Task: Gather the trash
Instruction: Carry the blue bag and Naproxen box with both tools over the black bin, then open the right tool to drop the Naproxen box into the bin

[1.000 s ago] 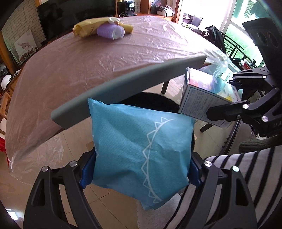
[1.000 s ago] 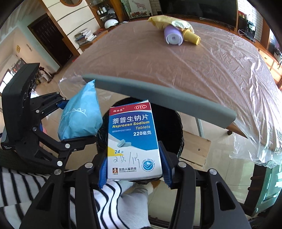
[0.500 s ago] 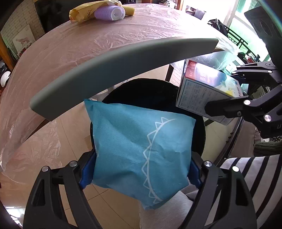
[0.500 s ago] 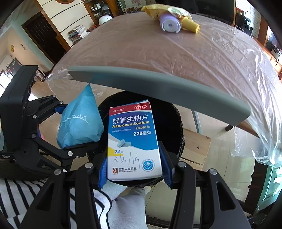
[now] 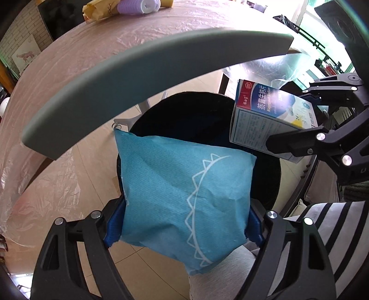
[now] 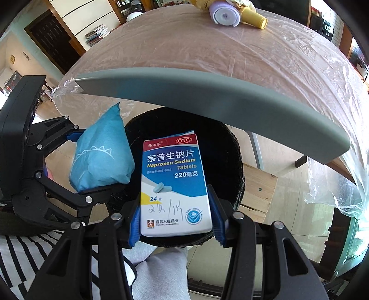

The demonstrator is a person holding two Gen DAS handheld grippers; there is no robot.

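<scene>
My left gripper (image 5: 184,221) is shut on a blue paper packet (image 5: 182,193) and holds it over the near rim of a black trash bin (image 5: 193,110) on the floor. My right gripper (image 6: 176,219) is shut on a blue and white tablet box (image 6: 175,184) and holds it over the same bin (image 6: 226,147). The box also shows at the right of the left wrist view (image 5: 267,117), and the packet at the left of the right wrist view (image 6: 101,157). A purple roll (image 6: 224,12), a yellow bottle (image 6: 253,19) and a yellow wrapper (image 5: 99,10) lie on the far table.
A grey chair back (image 5: 143,76) arches between the bin and the plastic-covered table (image 6: 207,57). The person's legs in grey trousers (image 6: 159,274) and a striped shirt (image 5: 341,233) are just below the grippers. A wooden stool (image 6: 258,187) stands right of the bin.
Both grippers have moved down and forward from table height to just above the bin's opening, still holding the packet and the box. The table top has slid up and away in both views.
</scene>
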